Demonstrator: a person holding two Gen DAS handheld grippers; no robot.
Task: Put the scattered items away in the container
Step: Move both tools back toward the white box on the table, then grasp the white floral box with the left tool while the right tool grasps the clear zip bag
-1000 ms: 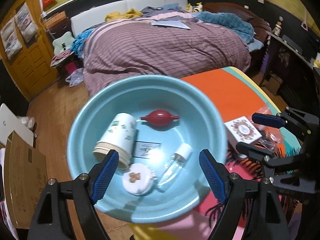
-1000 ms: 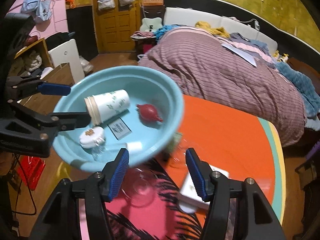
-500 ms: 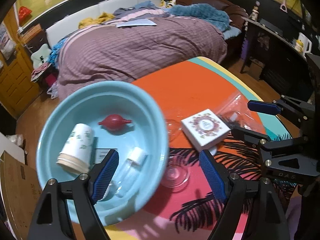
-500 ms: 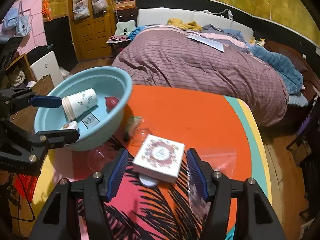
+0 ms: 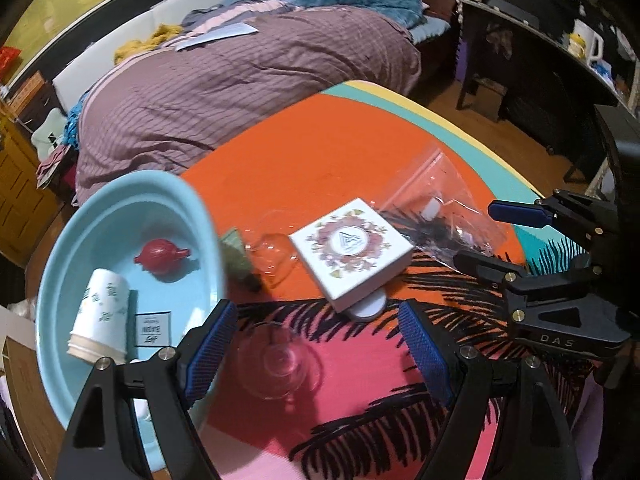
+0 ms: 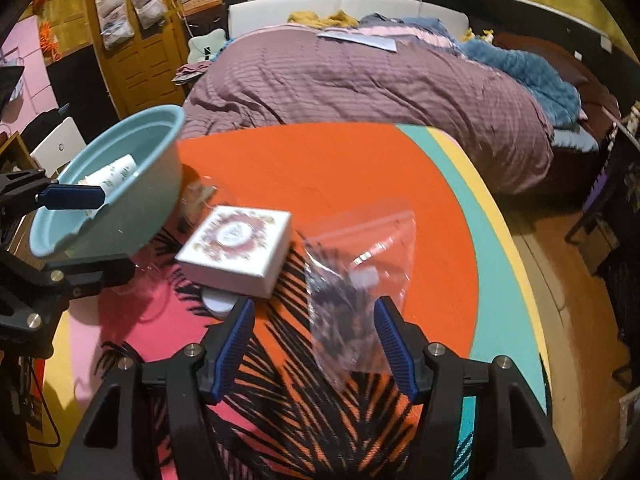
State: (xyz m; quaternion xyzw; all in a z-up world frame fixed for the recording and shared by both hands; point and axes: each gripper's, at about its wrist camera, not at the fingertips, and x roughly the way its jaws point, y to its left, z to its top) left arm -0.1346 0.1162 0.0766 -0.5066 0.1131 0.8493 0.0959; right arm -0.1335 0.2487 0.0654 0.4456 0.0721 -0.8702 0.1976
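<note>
1. You had one white floral box, one clear zip bag and two clear glass pieces on the table.
2. One blue basin, at the table's left edge, held a paper cup and a red bulb.
3. Your left gripper and right gripper both gaped wide, empty.

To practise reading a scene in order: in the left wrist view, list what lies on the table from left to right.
Blue basin → clear glass → floral white box → clear plastic bag → right gripper.

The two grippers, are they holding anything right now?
No. The left gripper and right gripper are both open and empty; the plastic bag just lies on the table.
</note>
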